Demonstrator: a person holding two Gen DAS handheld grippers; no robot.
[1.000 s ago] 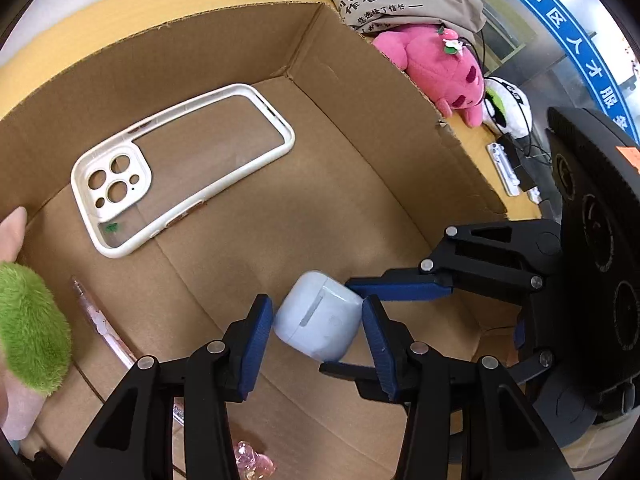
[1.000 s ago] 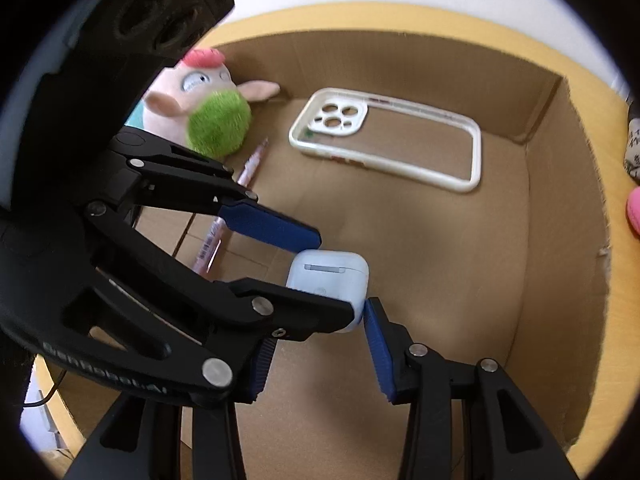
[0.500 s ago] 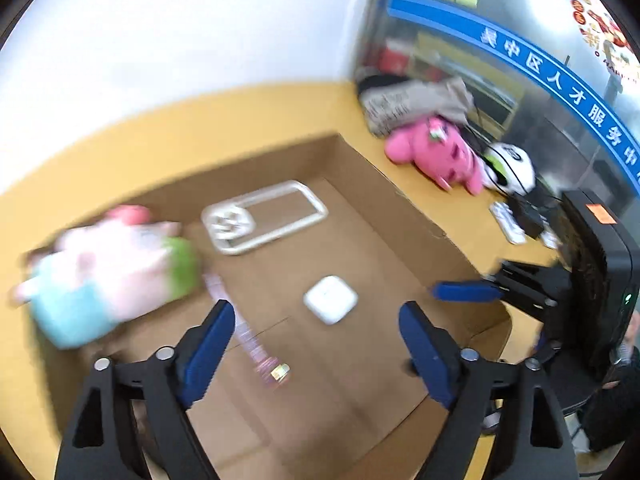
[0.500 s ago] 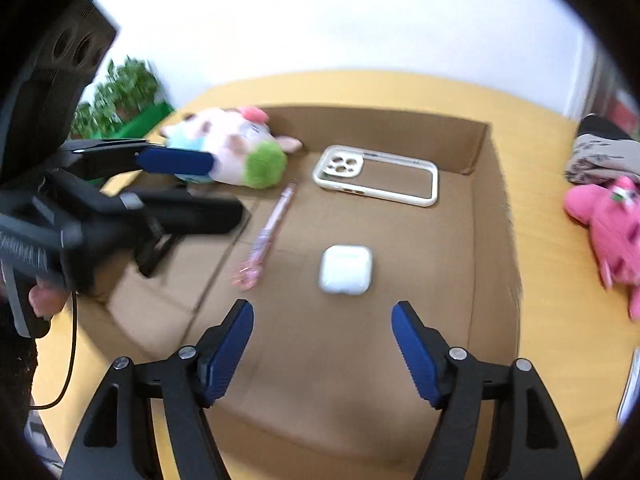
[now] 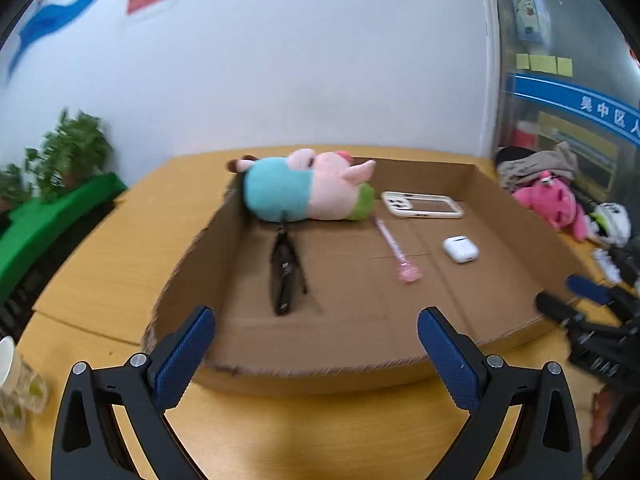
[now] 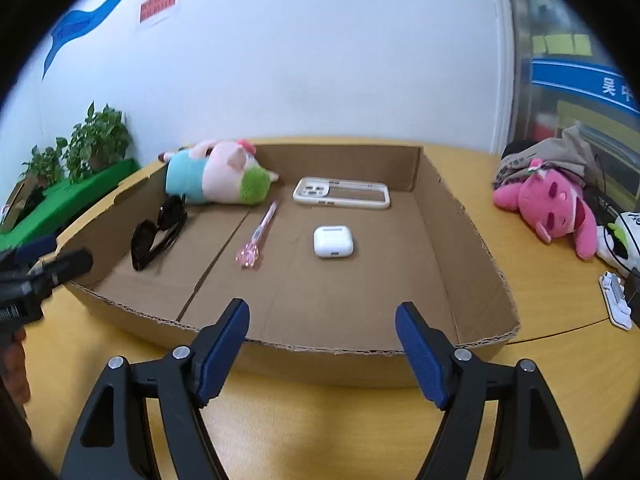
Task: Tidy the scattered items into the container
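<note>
A shallow cardboard box [image 6: 360,354] [image 5: 320,368] on the yellow table holds a white earbud case [image 6: 333,241] [image 5: 460,249], a white phone case [image 6: 341,199] [image 5: 422,205], a pink pen [image 6: 259,235] [image 5: 394,250], black sunglasses [image 6: 158,232] [image 5: 285,276] and a pink-and-teal plush pig [image 6: 216,178] [image 5: 304,192]. My left gripper [image 5: 316,364] is open and empty, in front of the box's near wall. My right gripper [image 6: 322,354] is open and empty, also in front of the near wall.
A pink plush [image 6: 548,204] [image 5: 550,206], a white toy [image 6: 620,236] and folded clothing [image 6: 548,156] lie on the table right of the box. Potted plants [image 6: 80,148] on a green ledge stand at the left. A paper cup [image 5: 8,360] is at the far left.
My left gripper let go of the earbud case, which now lies on the box floor. Both grippers opened wide and pulled back out of the box to its near side.
</note>
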